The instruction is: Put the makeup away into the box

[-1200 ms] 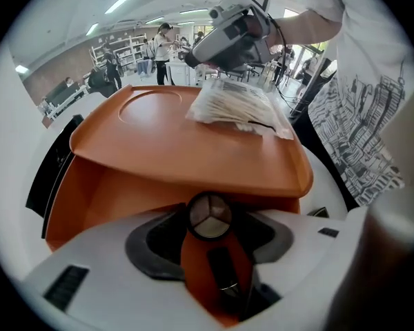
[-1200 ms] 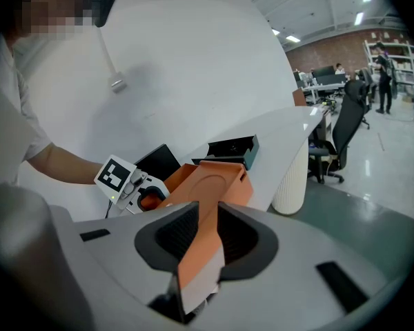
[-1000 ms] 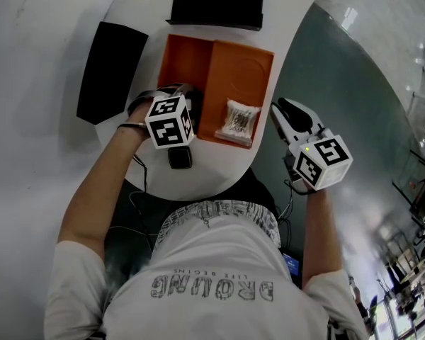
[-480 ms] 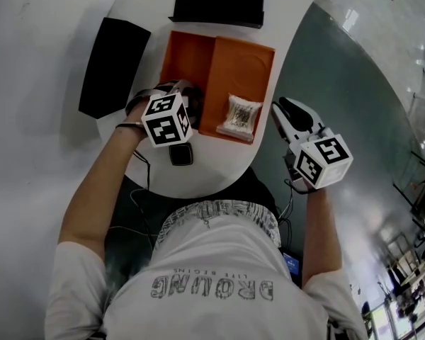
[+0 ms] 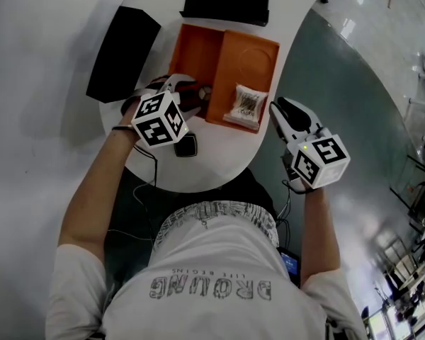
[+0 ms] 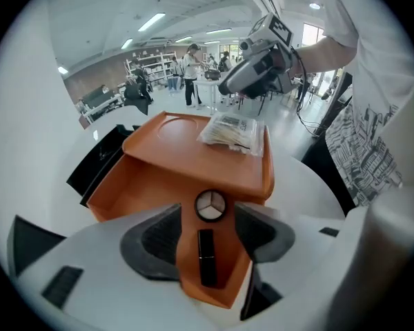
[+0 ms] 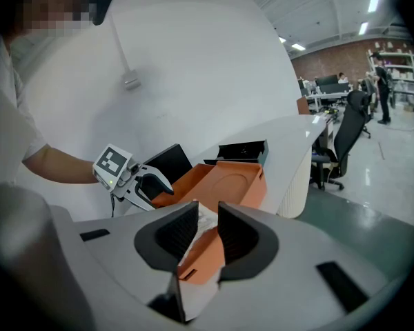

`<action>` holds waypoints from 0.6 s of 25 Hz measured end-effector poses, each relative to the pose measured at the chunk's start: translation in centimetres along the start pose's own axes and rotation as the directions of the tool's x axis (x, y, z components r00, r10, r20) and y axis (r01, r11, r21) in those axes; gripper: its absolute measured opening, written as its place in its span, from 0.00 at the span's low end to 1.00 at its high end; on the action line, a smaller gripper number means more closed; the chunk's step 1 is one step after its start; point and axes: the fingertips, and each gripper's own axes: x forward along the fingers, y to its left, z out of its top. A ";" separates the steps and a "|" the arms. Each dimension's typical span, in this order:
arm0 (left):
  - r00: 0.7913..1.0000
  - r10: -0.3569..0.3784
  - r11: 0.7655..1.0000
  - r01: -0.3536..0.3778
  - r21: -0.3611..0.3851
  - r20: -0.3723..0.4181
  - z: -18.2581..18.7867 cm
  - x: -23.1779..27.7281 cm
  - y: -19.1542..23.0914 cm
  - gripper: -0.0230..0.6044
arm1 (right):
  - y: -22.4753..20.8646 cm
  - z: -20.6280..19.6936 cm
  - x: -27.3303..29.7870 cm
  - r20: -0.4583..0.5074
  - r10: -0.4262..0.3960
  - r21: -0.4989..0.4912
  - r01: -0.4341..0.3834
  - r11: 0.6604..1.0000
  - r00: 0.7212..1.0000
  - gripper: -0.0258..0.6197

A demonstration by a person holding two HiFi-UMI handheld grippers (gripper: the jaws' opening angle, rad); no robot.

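Observation:
The orange box [image 5: 200, 55] lies open on the white table, its lid [image 5: 246, 59] flat to the right. Inside it lie a round compact [image 6: 210, 205] and a black lipstick [image 6: 207, 256]. My left gripper [image 5: 188, 94] hangs over the box's near left corner, tilted steeply down. Its jaws have just been opening, stand wide [image 6: 207, 216] and hold nothing. A clear packet [image 5: 246, 105] rests on the lid. My right gripper [image 5: 278, 108] floats off the table's right edge, aimed at the lid [image 7: 238, 185]. Its jaws [image 7: 207, 216] show a narrow, empty gap.
A small black square case [image 5: 186, 146] lies on the table just near of the left gripper. A flat black lid [image 5: 124, 54] sits left of the box and a black box [image 5: 227, 2] behind it. The table's curved edge [image 5: 269, 147] runs beside the right gripper.
My left gripper has lifted away from the box's near corner and tilted. The small black case below it now shows more fully. The right gripper has barely shifted.

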 end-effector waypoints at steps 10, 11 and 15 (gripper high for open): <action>0.955 0.218 0.974 -0.200 -0.106 0.200 1.1 -7.4 -1.7 0.43 | 5.7 -0.2 -1.9 0.045 -0.008 -0.050 0.010 0.999 0.999 0.19; 0.951 0.227 0.972 -0.206 -0.115 0.211 1.0 -8.0 -2.1 0.43 | 6.3 -0.3 -2.1 0.048 -0.008 -0.055 0.011 0.998 0.999 0.19; 0.932 0.263 0.961 -0.230 -0.155 0.248 0.6 -10.0 -3.8 0.43 | 8.6 -0.8 -2.8 0.054 -0.008 -0.074 0.012 0.997 0.999 0.19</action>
